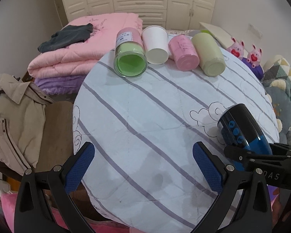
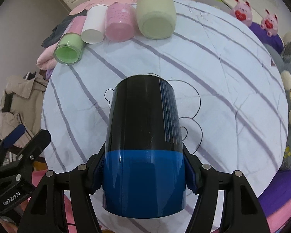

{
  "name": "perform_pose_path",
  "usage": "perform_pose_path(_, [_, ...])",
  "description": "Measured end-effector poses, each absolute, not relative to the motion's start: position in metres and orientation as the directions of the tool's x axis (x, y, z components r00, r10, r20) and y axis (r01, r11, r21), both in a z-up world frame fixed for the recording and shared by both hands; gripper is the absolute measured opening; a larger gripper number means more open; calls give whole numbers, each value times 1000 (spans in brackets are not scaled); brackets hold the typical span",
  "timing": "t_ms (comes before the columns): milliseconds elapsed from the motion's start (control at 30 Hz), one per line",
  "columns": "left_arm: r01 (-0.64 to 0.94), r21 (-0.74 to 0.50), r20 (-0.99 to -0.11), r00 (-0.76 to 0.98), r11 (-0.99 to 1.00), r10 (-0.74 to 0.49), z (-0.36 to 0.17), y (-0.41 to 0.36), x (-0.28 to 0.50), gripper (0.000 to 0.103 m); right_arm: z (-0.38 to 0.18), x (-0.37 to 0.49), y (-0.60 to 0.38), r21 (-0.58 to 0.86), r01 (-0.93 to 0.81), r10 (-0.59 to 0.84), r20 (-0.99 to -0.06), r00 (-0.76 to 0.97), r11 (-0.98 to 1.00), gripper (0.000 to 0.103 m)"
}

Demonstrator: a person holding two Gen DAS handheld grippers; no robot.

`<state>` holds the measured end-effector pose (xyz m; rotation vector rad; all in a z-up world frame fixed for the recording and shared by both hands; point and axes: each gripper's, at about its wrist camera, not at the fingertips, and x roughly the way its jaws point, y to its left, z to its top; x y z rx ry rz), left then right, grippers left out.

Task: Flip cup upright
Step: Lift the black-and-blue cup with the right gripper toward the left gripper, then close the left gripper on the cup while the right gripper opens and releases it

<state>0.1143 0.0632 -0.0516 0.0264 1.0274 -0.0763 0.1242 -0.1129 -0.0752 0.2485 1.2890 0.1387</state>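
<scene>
A black and blue cup (image 2: 143,145) is clamped between the fingers of my right gripper (image 2: 145,174), held on its side above the round table. It also shows in the left wrist view (image 1: 240,130), with the right gripper (image 1: 261,155) behind it. My left gripper (image 1: 143,163) is open and empty over the table's near part. Several cups lie on their sides in a row at the far edge: a green and pink glass (image 1: 130,56), a white paper cup (image 1: 156,45), a pink cup (image 1: 183,53) and a pale green cup (image 1: 209,55).
The table wears a white cloth with grey stripes (image 1: 145,116). Folded pink blankets (image 1: 71,52) lie behind it to the left, a beige jacket (image 1: 15,116) hangs at the left, and plush toys (image 1: 246,51) and cushions sit at the right.
</scene>
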Motion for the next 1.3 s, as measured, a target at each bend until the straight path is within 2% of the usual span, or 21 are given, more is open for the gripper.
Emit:
perform_pose_path(67, [74,-24,-856,514,997,-58,-52,65,114,102,-74,123,-114,269,41,248,-930,272,962,69])
perform_pose_path(133, [70,-28,-854,517,997,-61,-52,66,113,102,-68,121,-113,259,33,238,-925,297,965,81])
perform_pose_path(567, [63,-39,-877,476,997,-65,-54,59,111,102,-40,118,-123,292,26,265,-896,355,956,81])
perform_pose_path(833, [75,-54,-876,474,996,-84,-49,37,103,102,-12,115,-141,266,23,232,-877,420,964,81])
perform_pose_path(1300, [153,-51,-891,440,987,-114,-44,-32,106,102,-17,112,-207,252,105,184,-883,431,962,81])
